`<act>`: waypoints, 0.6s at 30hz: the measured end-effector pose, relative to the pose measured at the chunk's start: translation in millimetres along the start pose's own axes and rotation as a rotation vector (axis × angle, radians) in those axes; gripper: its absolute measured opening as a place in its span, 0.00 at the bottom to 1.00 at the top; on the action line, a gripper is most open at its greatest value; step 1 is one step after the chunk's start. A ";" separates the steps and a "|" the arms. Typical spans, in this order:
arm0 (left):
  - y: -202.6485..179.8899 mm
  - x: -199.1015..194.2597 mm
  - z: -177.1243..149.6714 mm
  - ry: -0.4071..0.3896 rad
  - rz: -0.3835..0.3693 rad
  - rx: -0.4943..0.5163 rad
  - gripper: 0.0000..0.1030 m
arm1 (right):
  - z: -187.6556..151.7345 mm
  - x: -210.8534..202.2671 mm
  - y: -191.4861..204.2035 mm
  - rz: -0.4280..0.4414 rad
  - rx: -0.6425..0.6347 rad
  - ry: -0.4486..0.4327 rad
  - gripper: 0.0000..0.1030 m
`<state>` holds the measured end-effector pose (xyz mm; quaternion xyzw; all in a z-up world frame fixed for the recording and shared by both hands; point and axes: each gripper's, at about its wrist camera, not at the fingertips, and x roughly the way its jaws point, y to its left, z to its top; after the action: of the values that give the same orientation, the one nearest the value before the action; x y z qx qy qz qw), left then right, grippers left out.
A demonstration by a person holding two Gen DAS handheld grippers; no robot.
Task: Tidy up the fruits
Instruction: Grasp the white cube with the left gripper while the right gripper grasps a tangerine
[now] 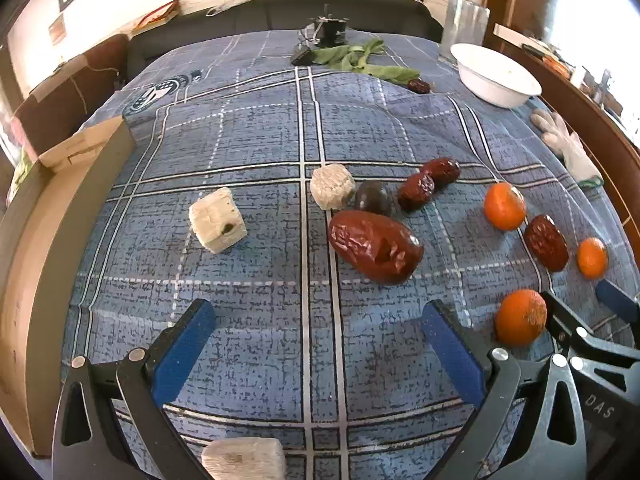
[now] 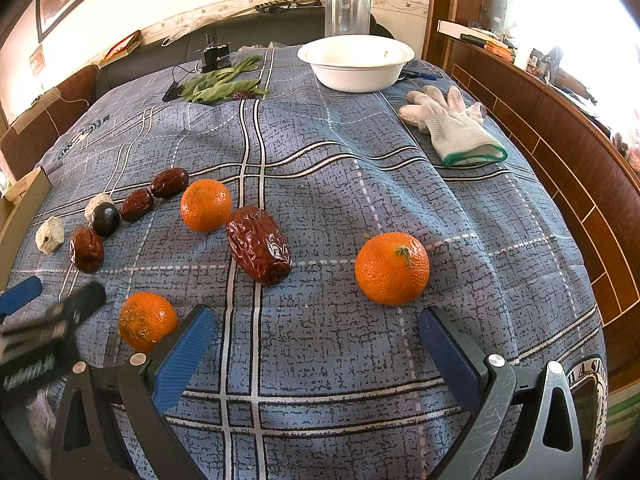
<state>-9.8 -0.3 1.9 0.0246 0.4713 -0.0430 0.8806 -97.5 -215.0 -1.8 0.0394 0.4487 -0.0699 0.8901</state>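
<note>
My left gripper (image 1: 316, 320) hangs open over the blue checked cloth, nothing between its blue pads. Just ahead of it lies a large red date (image 1: 374, 246), with a dark fruit (image 1: 374, 198) and two smaller dates (image 1: 416, 191) behind. My right gripper (image 2: 316, 320) is open too and holds nothing. One orange (image 2: 392, 268) sits just beyond its right finger, another orange (image 2: 147, 322) touches the outside of its left finger, and a third orange (image 2: 206, 205) rests beside a big date (image 2: 259, 245). The left gripper (image 2: 56, 294) shows blurred at that view's left edge.
A white bowl (image 2: 356, 64) and a clear glass (image 2: 347, 14) stand at the far side, with a white glove (image 2: 452, 128) to the right. Green leaves (image 1: 360, 60) lie far back. A cardboard box (image 1: 60, 208) borders the left. Pale blocks (image 1: 218, 220) lie on the cloth.
</note>
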 end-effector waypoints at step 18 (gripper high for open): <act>41.2 -92.3 0.7 -0.224 -0.132 0.037 0.98 | 1.8 -1.9 -2.2 0.033 -0.033 0.054 1.00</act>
<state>-56.1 45.4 79.2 0.0048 0.3697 -0.1119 0.9224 -97.5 -217.3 0.7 0.0341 0.4729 -0.0467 0.8792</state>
